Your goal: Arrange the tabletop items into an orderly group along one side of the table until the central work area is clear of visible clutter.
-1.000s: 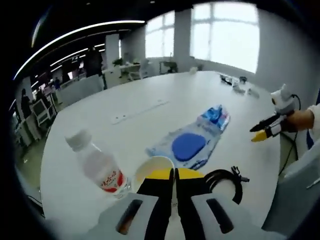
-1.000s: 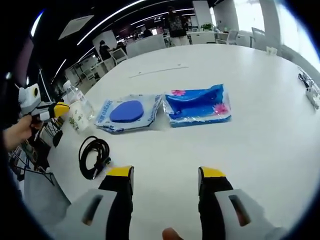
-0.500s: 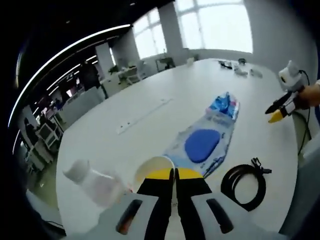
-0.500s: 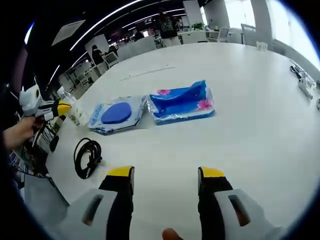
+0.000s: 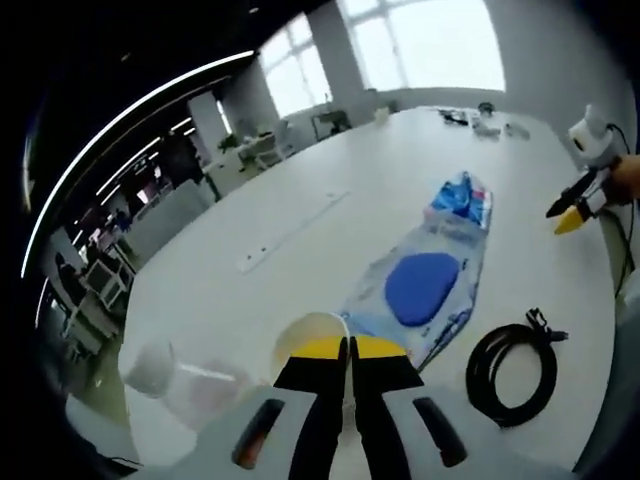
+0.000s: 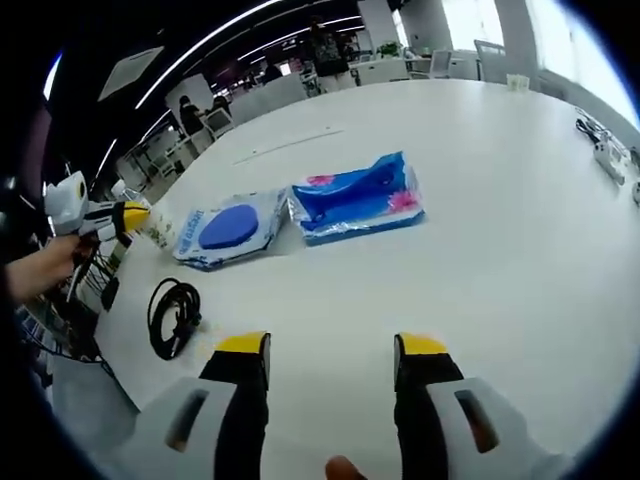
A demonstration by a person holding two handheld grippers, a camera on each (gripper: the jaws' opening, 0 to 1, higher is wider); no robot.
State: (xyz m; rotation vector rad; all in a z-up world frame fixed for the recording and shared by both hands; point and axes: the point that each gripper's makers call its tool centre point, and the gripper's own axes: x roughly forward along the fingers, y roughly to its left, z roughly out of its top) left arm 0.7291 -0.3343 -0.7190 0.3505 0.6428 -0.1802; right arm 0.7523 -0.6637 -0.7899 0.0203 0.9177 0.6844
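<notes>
The left gripper (image 5: 348, 345), jaws closed on a pale paper cup (image 5: 307, 337), had lifted it beside the toppled clear plastic bottle (image 5: 185, 377), while the right gripper (image 6: 332, 345) gaped empty over 2 blue packets (image 6: 300, 212).

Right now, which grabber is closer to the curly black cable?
The left gripper is closer, I think. It sits just beyond the black cable, near the table's edge. The right gripper hovers open over bare table, off to the cable's side.

My left tongs (image 5: 347, 352) and right tongs (image 6: 330, 350) look alike: yellow tips, black jaws with dark slots, on grey bodies.
</notes>
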